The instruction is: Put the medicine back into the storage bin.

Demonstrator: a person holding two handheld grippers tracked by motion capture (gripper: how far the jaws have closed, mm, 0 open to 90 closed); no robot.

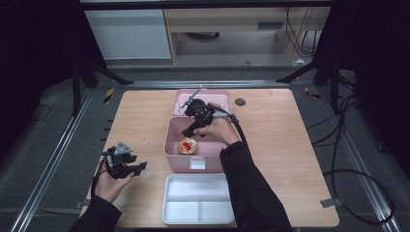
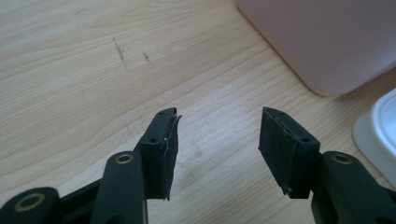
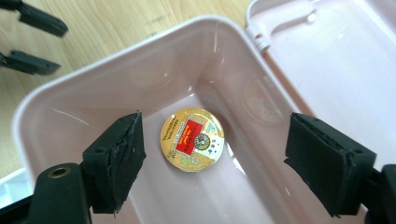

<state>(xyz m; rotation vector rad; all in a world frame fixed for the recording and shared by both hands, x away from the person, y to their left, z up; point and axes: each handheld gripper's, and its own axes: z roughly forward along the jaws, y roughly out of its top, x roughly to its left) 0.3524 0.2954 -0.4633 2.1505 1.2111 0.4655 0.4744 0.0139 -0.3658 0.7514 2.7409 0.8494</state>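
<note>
We log the right tongs [image 1: 189, 126] held over the open pink box [image 1: 170, 140], which sits mid-surface on the wooden surface [image 1: 280, 145]. In the right gripper view these tongs [image 3: 212, 161] stand wide apart, gripping nothing, with the round gold tin [image 3: 192, 139] lying on the box floor between and beyond the two pads. The tin's lid carries a red label; its printing is too small to read. In the high view the tin [image 1: 188, 145] lies toward the near side of the box, and we cannot tell whether it touches the near wall. The box [image 3: 42, 98] has rounded corners and a glossy interior. Its lid [image 1: 220, 96] lies open flat behind it, on the far side, joined at the hinge.

The left tongs [image 1: 140, 166] hover low over bare wood, well left of the box. The left gripper view shows them [image 2: 219, 135] apart and empty, wood grain between the pads, the box's rounded corner [image 2: 327, 60] up to the right. The grey three-cornered plate [image 1: 123, 148] sits atop this gripper.

A white divided tray [image 1: 169, 203] lies on the near edge of the surface, just in front of the box; a sliver of its rim [image 2: 373, 135] shows beside the left tongs. A small white clasp [image 1: 197, 163] sits on the box's near wall.
</note>
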